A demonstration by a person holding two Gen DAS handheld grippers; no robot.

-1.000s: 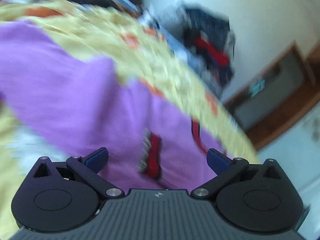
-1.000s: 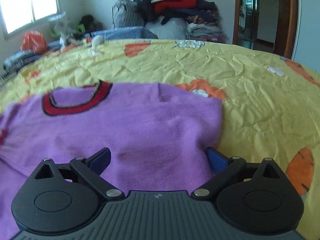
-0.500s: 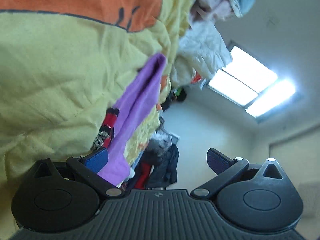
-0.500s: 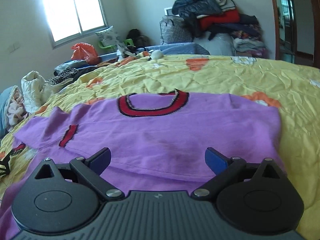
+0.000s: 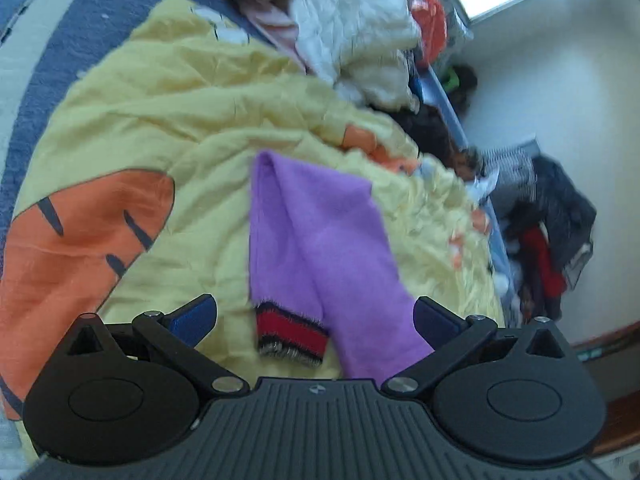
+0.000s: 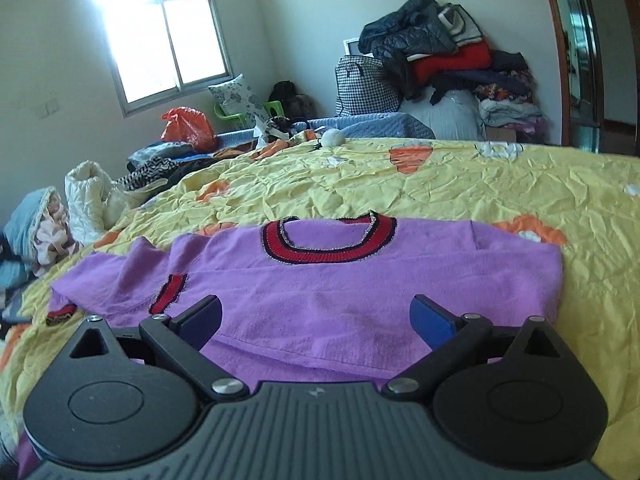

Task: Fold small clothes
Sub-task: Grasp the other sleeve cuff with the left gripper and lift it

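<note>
**Purple sweater flat on bed, both claws spread and holding nothing**

I had one purple sweater (image 6: 360, 280) laid out on the yellow bedspread (image 6: 500, 184), collar (image 6: 328, 240) facing away from my right gripper (image 6: 316, 316). That gripper's fingers stood wide apart, over the sweater's near hem, gripping nothing.

My left gripper (image 5: 316, 316) was spread wide too, nothing clamped. Between its fingers lay one sleeve (image 5: 320, 240), folded over itself, with the red-and-black cuff (image 5: 292, 334) nearest the camera. Whether the pads touched the cloth, I couldn't tell.

Containers: one checked bag (image 6: 366, 86) against the far wall, contents not visible. One orange plastic bag (image 6: 186, 124) under the window (image 6: 168, 44), contents hidden too.

Counts: one sweater, two red cuffs in the right view (image 6: 170, 294), one collar, one window, one clothes heap (image 6: 448, 56) piled on and beside the checked bag.

View differences: only the right view showed the whole sweater body, the collar and the door frame (image 6: 560, 52). Only the left view showed the big orange carrot print (image 5: 80, 248) up close and the grey-blue mattress edge (image 5: 60, 32). The left view was blurry toward its right side. The cream padded jacket (image 5: 356, 28) showed in both.
</note>
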